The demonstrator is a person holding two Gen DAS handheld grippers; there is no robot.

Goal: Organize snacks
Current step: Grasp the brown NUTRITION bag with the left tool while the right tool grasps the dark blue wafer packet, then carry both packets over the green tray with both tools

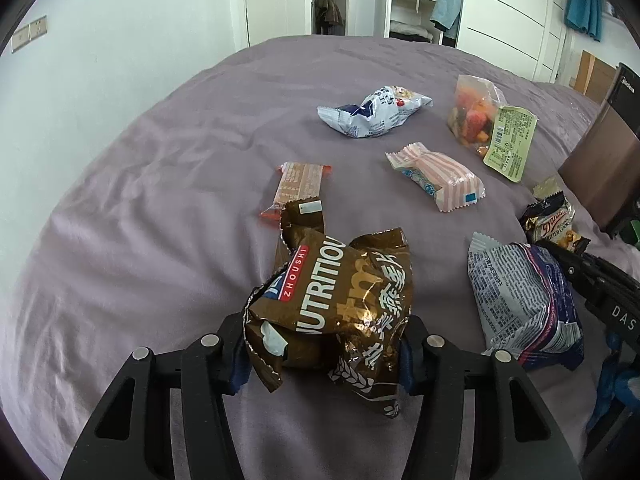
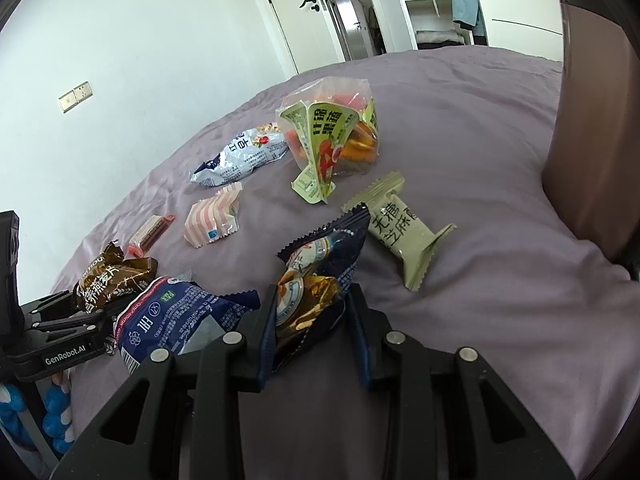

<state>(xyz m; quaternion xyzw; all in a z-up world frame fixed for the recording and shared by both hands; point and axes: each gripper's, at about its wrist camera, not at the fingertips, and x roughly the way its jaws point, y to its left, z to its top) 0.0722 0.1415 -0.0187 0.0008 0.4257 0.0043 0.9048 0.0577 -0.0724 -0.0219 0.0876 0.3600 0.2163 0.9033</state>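
My left gripper is shut on a brown oatmeal packet, held low over the purple bed; the packet also shows in the right wrist view. My right gripper is shut on a dark blue cookie packet, which shows in the left wrist view too. A blue-and-white packet lies between the two grippers, also seen in the right wrist view.
On the bed sheet lie an orange bar, a pink striped packet, a white-blue bag, a dried fruit bag and a pale green bar. A brown headboard stands at the right.
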